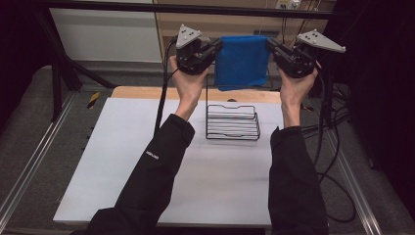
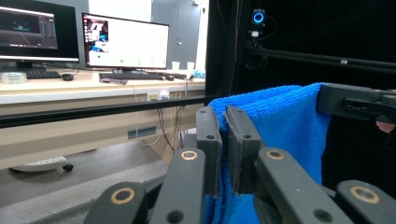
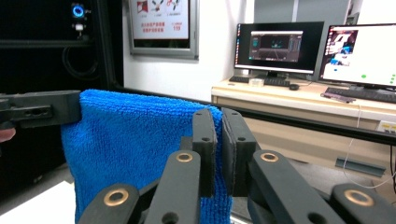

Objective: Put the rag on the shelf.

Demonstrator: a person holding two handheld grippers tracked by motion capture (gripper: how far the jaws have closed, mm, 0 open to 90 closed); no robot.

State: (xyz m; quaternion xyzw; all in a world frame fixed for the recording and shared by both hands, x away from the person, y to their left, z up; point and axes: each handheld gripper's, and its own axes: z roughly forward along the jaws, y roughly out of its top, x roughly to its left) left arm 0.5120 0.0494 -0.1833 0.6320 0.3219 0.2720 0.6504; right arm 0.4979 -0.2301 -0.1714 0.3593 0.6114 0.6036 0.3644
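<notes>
We hold a blue towel (image 1: pixel 242 59) stretched in the air above the wire rack (image 1: pixel 232 122).

Our left gripper (image 1: pixel 214 49) and right gripper (image 1: pixel 272 47) each pinch a top corner, jaws nearly closed on the cloth; the rack on the white table (image 1: pixel 98 161) holds nothing we can see.

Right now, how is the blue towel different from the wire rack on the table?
The blue towel is soft cloth held up in the air; the black wire rack is stiff metal resting on the white table. The towel is solid blue; the rack is see-through bars.
</notes>
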